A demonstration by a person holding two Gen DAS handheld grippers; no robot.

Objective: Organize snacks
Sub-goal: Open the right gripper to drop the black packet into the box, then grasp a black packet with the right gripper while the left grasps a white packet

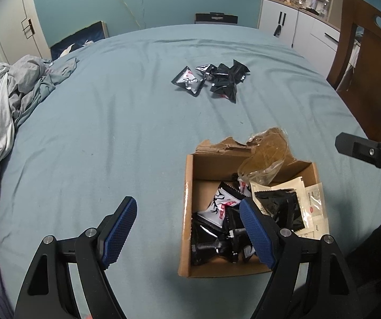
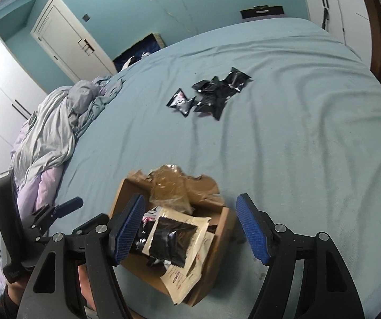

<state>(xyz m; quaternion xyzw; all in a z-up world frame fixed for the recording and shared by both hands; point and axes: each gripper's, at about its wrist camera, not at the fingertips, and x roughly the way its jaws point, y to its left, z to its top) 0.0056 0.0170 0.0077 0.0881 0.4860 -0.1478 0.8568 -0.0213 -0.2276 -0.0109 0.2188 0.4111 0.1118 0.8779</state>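
Right tool (image 2: 190, 228) hangs wide open over the torn brown cardboard box (image 2: 217, 242) of black and cream snack packets (image 2: 173, 238), gripping nothing. Left tool (image 1: 187, 228) is just as open and empty beside it, near the bed's (image 1: 110, 133) front edge. A loose pile of black foil packets (image 1: 211, 79) sits mid-bed.

We cannot read any text in these pictures. The black and white snack packets (image 1: 218, 207) in the cardboard box (image 1: 187, 212) carry red marks and a dark antler-like drawing, but the characters are too small. The cream sachets (image 2: 182, 279) show red print, also too blurred to read.
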